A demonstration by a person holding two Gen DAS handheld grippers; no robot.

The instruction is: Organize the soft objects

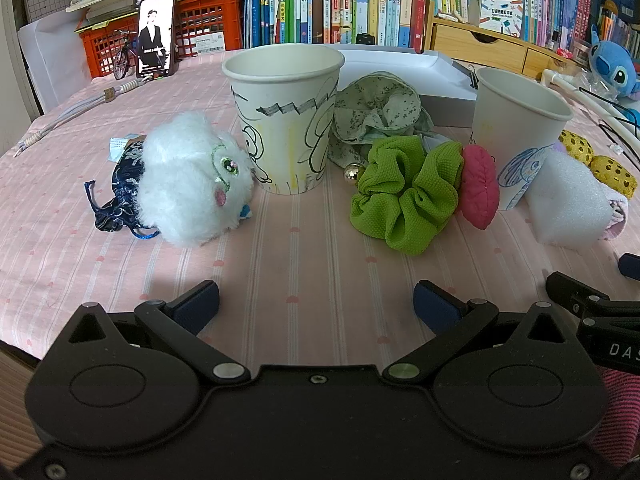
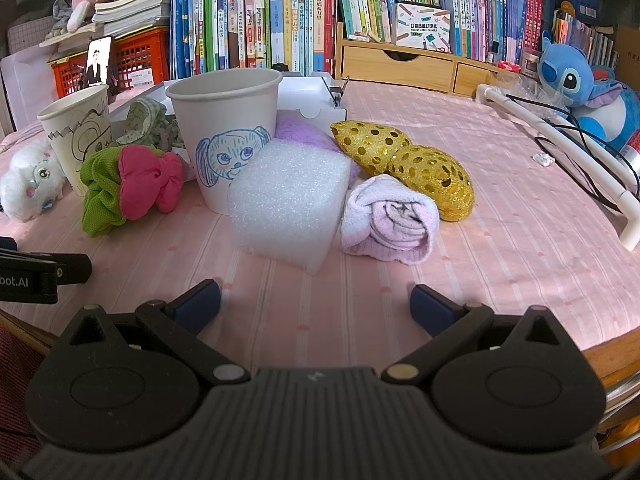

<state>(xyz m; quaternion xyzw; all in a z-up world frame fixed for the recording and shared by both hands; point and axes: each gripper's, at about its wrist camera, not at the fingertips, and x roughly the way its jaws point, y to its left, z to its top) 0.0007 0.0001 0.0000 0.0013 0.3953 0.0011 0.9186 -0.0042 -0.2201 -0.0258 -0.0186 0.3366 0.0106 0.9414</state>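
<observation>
In the left wrist view a white fluffy plush (image 1: 192, 180) lies left of a drawn-on paper cup (image 1: 284, 120). A green scrunchie (image 1: 404, 196) and a pink cushion (image 1: 478, 184) lie between that cup and a second paper cup (image 1: 520, 128). My left gripper (image 1: 316, 304) is open and empty, in front of them. In the right wrist view a white foam block (image 2: 288, 204), a rolled pink cloth (image 2: 390, 216) and a gold sequin piece (image 2: 408, 164) lie by the blue-drawn cup (image 2: 228, 132). My right gripper (image 2: 316, 304) is open and empty, just short of the foam.
A floral scrunchie (image 1: 376, 112) and a white box (image 1: 400, 68) lie behind the cups. A dark blue pouch (image 1: 120, 196) lies by the plush. A phone (image 1: 156, 36), a red crate (image 1: 208, 28), books and a blue plush toy (image 2: 580, 92) line the back. A white tube (image 2: 560, 140) lies at right.
</observation>
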